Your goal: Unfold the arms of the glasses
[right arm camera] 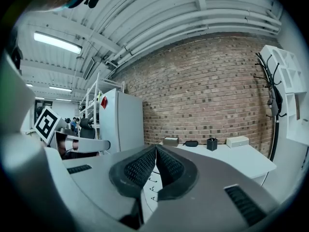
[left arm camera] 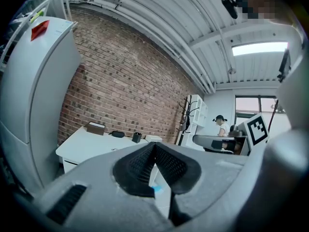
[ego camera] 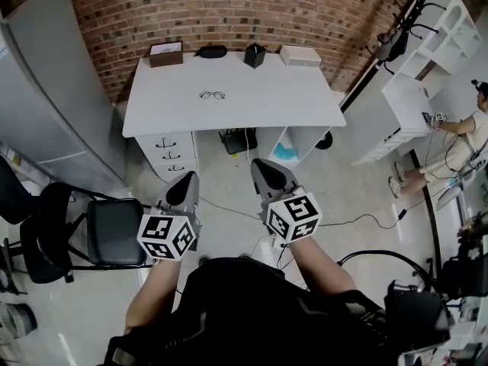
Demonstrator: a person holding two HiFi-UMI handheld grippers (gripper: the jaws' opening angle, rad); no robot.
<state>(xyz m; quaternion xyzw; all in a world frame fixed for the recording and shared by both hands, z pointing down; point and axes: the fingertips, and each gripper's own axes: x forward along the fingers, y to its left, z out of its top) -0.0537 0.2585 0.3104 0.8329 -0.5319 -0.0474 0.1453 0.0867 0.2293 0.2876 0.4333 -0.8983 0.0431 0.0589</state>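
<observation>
You have not started the job yet, I think: the glasses (ego camera: pixel 212 94) lie on the white desk (ego camera: pixel 305 105), far from you across the floor. They look too small to tell if their arms are folded. Your left gripper (left arm camera: pixel 154 145) and your right gripper (right arm camera: pixel 155 147) are both squeezed closed with nothing in them, so all the work is left to do.
</observation>
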